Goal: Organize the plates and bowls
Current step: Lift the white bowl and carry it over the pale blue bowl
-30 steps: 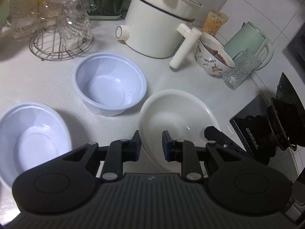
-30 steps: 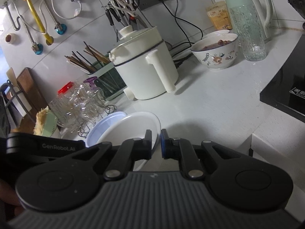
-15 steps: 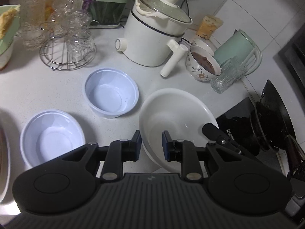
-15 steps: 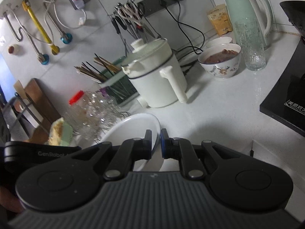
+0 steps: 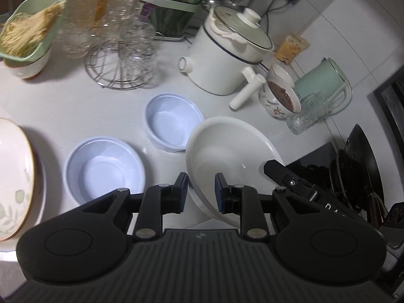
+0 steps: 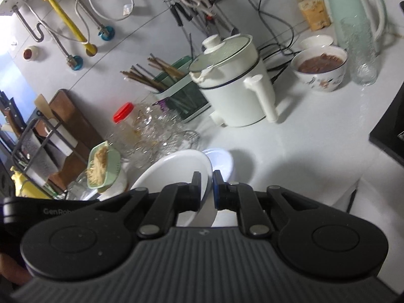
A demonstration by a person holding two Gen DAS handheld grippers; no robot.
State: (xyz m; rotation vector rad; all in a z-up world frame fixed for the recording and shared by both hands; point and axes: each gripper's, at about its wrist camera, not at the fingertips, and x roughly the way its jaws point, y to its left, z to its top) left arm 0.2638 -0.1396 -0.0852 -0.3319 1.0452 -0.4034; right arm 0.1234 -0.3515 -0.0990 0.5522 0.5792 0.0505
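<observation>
White bowl point(image 5: 227, 156): held tilted above the tabletop point(image 5: 75, 101), its rim gripped from two sides.
Left hand-held gripper point(image 5: 201, 193): clamped on the near rim of the white bowl.
Right hand-held gripper point(image 6: 207, 189): clamped on the opposite rim of the same bowl point(image 6: 174, 169); its black body is seen in the left view at the bowl's right edge.
Blue bowls: one point(image 5: 174, 123) stands just behind the white bowl's left edge and is partly covered by it; another point(image 5: 103, 169) stands to the left, apart from it.
Left edge: a patterned plate point(image 5: 12, 181) is cut off by the frame.
Behind: a white cooker point(image 5: 227, 58) with its handle towards the bowls; a wire rack point(image 5: 118, 63) of glasses; a green chopstick holder point(image 5: 171, 17).
Right: a flowered bowl point(image 5: 277, 98) of brown food, a glass point(image 5: 308, 113), a green kettle point(image 5: 323, 83), and dark cookware on a stove point(image 5: 353, 176) close to the white bowl's right side.
</observation>
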